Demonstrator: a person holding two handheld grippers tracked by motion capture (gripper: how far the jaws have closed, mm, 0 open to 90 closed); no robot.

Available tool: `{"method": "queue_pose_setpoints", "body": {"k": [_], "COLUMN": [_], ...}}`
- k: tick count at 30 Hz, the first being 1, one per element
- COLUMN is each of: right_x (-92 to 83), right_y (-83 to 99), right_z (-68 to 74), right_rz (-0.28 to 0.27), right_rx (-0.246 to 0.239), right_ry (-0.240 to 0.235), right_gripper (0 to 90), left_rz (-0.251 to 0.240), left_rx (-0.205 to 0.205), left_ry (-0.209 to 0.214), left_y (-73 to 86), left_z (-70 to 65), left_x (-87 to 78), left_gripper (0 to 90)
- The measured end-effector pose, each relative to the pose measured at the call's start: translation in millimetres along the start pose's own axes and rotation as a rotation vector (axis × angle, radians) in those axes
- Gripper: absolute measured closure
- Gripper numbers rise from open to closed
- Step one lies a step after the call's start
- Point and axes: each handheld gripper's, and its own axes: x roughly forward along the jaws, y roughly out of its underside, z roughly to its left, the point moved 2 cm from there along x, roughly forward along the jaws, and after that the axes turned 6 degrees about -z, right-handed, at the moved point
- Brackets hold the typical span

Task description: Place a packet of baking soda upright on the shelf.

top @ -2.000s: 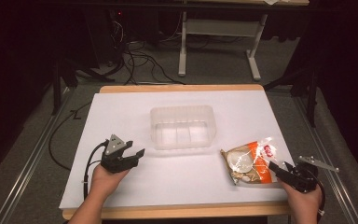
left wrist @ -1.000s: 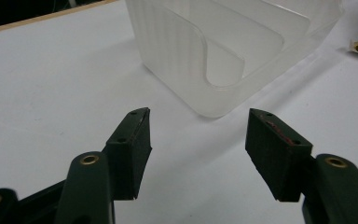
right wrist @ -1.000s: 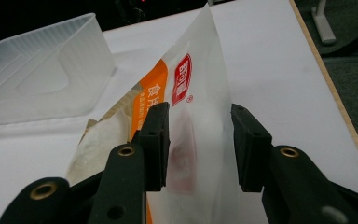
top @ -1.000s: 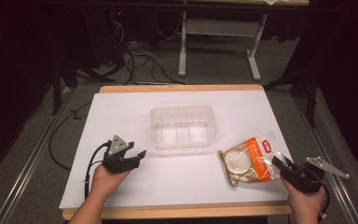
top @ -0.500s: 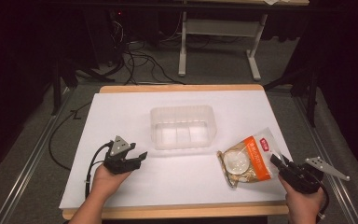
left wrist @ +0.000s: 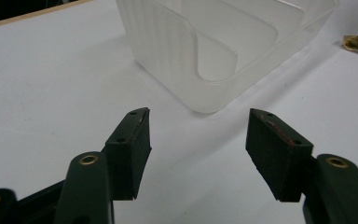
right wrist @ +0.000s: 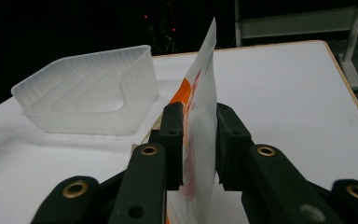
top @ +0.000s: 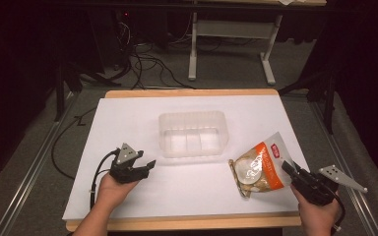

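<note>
Jaws of the right gripper [top: 289, 169] have just closed on the snack bag [top: 258, 167], lifting one edge. Left gripper [top: 145, 166] waits open near the plastic tub [top: 193, 133].

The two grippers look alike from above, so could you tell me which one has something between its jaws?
The right gripper: its jaws have just been closing on the orange snack bag. The left gripper stands open over bare table.

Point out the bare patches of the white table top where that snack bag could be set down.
Bare: the wide strip of white table top left of the clear plastic container, and the front middle between the left gripper and the snack bag. Crowded: the front right corner, where the right gripper clamps the bag.
</note>
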Motion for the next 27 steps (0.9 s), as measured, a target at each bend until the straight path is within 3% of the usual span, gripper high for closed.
{"method": "queue_pose_setpoints", "body": {"k": [3, 10, 12, 18, 27], "right_x": [0.3, 3.3, 8.1, 19.7, 47.2], "right_y": [-2.8, -13.4, -21.9, -38.2, -58.9], "right_z": [4.2, 16.5, 27.2, 42.5, 38.0], "right_rz": [0.0, -0.019, -0.035, -0.06, -0.055], "right_rx": [-0.002, -0.031, -0.073, -0.117, -0.17], "right_ry": [-0.03, -0.042, -0.048, -0.045, 0.015], "right_gripper": [89.9, 90.0, 90.0, 90.0, 90.0], "left_rz": [0.001, -0.003, 0.001, -0.004, -0.013], "left_rx": [-0.001, 0.004, -0.002, -0.008, -0.006], "left_ry": [-0.002, -0.004, -0.006, -0.012, -0.013], "left_y": [-0.1, -0.7, -0.4, -0.2, -0.9], "left_z": [-0.3, -1.7, -0.8, 1.7, 2.2], "left_x": [0.0, -1.0, -1.1, -2.7, -4.5], "left_gripper": [40.4, 40.4, 40.4, 40.3, 40.3]}}
